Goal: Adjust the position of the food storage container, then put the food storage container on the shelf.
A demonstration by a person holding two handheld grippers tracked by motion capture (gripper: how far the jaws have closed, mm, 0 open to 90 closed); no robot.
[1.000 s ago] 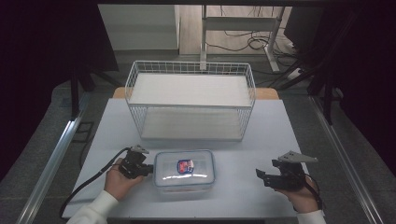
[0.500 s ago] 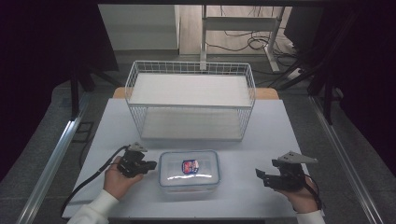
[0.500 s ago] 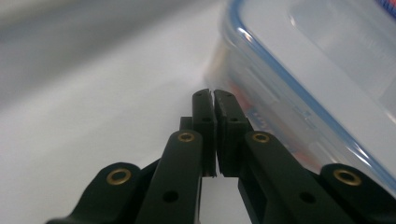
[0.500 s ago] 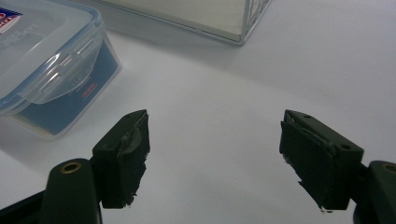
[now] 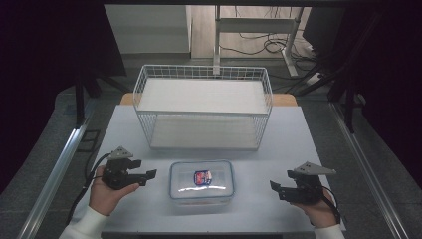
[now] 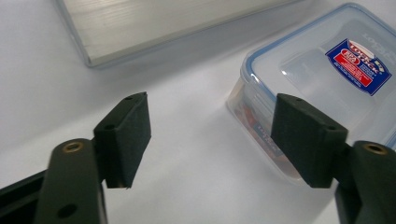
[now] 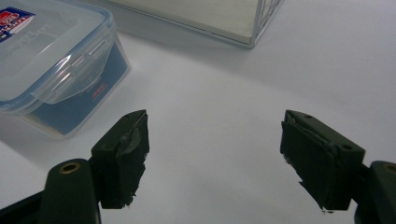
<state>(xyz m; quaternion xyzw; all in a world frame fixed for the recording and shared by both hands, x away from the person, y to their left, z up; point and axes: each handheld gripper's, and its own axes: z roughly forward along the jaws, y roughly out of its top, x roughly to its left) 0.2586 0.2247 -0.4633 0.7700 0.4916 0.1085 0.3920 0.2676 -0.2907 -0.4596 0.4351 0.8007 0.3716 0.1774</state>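
Clear plastic lidded food container (image 5: 201, 180) looks light, rigid and slippery, best gripped at its side latches, with left claw (image 5: 148, 175) just opened and right claw (image 5: 276, 188) open, both empty.

Lid sticker: I am seeing a red, blue and white label (image 6: 358, 66) sitting on the lid of the clear container (image 5: 201, 180); its print is too small and blurred for me to be reading any word.
Lid embossing: I am making out raised letters toward the lid's 2 o'clock corner in the left gripper view, not legible.
Side print: I am noticing coloured paper showing through the container wall at 9 o'clock in the right gripper view, unreadable.
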